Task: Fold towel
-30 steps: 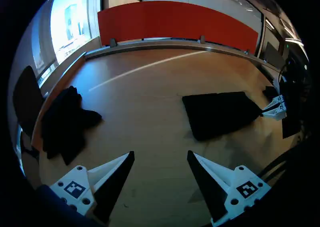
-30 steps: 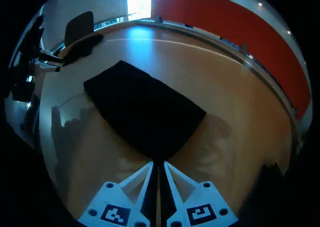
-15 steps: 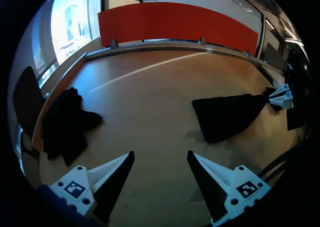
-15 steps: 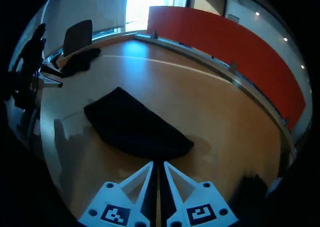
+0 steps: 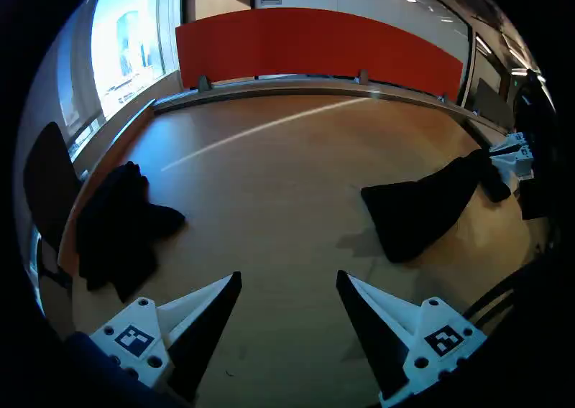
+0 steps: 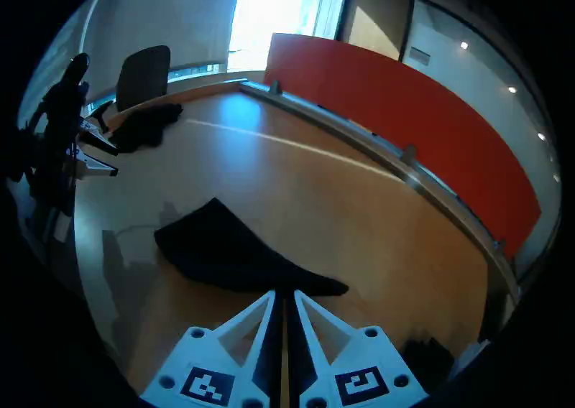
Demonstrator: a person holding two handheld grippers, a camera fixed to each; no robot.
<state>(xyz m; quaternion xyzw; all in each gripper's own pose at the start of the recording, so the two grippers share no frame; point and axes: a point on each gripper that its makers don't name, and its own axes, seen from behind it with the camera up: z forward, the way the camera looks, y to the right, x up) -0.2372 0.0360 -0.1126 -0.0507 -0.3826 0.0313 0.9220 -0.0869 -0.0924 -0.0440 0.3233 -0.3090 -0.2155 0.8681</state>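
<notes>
A black towel (image 5: 420, 207) lies on the wooden table (image 5: 273, 164), to the right in the left gripper view. Its far corner is drawn up off the table, with my right gripper (image 5: 512, 160) shut on it. In the right gripper view the towel (image 6: 223, 253) trails from my right gripper (image 6: 284, 297), whose fingers are pressed together on the cloth. My left gripper (image 5: 287, 279) hovers open over bare table, well short of the towel, with nothing between its fingers. It appears again as the left gripper (image 6: 97, 153) at the far left of the right gripper view, held by a hand.
A crumpled heap of dark cloth (image 5: 118, 225) sits near the table's left edge, beside a dark office chair (image 5: 47, 178). A red partition (image 5: 316, 45) runs along the table's far side. The dark cloth heap (image 6: 147, 124) and chair (image 6: 144, 74) also appear in the right gripper view.
My right gripper has risen and pulled back with the towel's corner, so the flat towel is now lifted and bunched into a narrower shape. My left gripper has stayed put.
</notes>
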